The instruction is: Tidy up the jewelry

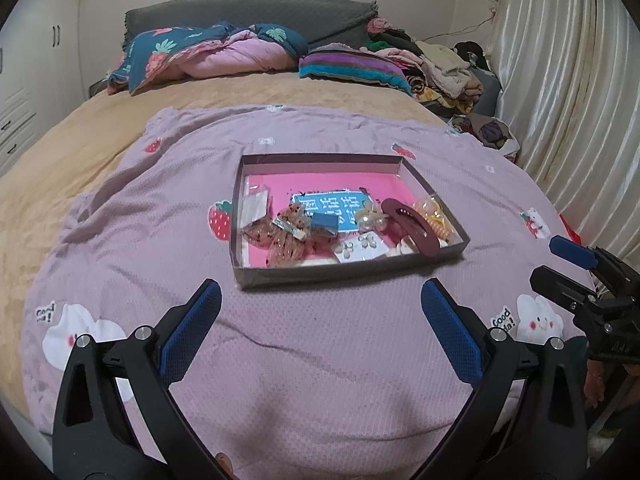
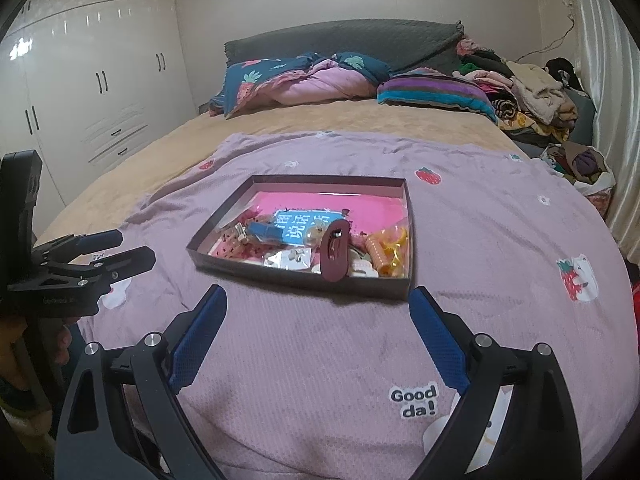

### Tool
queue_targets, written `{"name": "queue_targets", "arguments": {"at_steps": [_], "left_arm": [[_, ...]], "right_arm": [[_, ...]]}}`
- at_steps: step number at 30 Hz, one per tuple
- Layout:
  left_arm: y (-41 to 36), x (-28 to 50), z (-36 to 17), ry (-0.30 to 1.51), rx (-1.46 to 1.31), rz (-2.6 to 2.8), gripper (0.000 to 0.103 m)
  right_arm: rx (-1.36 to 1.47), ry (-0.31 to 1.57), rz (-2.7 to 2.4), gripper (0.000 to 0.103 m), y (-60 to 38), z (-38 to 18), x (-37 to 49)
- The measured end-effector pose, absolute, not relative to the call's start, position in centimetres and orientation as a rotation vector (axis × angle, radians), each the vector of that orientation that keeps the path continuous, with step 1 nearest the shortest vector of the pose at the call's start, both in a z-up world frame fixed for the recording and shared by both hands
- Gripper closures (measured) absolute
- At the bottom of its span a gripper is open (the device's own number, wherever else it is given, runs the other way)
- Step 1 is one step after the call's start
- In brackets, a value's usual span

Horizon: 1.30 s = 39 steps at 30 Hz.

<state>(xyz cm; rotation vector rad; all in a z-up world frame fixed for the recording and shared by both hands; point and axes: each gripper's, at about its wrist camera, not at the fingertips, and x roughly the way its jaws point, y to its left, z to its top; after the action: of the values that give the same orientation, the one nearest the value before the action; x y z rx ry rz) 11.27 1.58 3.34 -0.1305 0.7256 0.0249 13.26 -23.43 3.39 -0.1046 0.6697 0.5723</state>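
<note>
A shallow dark box [image 1: 352,273] [image 2: 304,276] with a pink lining lies on the lilac blanket. In it are a maroon hair clip [image 1: 412,226] [image 2: 335,254], a brown dotted bow clip [image 1: 286,236], orange coil hair ties [image 1: 434,216] [image 2: 386,250], a card of earrings [image 1: 360,249] [image 2: 288,258] and a small packet [image 1: 256,204]. My left gripper [image 1: 322,308] is open and empty, just short of the box's near wall. My right gripper [image 2: 318,312] is open and empty, also just before the box. Each gripper shows in the other's view, the right [image 1: 576,276] and the left [image 2: 108,252].
The lilac blanket [image 1: 320,360] covers the near half of a tan bed [image 1: 80,152]. Folded quilts [image 1: 208,54] and a clothes pile [image 1: 440,68] lie at the headboard. A white wardrobe [image 2: 88,88] stands left, curtains [image 1: 568,100] right.
</note>
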Motion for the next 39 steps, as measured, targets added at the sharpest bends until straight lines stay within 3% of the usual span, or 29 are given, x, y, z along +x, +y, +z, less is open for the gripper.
{"name": "queue_targets", "arguments": {"at_steps": [19,39], "left_arm": [[1.1,9.2,0.3,0.715,-0.133,0.037,0.01],[1.0,9.3,-0.3,0.739,-0.138,0.038,0.01]], "right_arm": [[-0.062,0.694,0.507,0.011,-25.2,-0.3,12.1],[-0.065,0.696,0.512,0.011,-25.1,-0.4,12.0]]}}
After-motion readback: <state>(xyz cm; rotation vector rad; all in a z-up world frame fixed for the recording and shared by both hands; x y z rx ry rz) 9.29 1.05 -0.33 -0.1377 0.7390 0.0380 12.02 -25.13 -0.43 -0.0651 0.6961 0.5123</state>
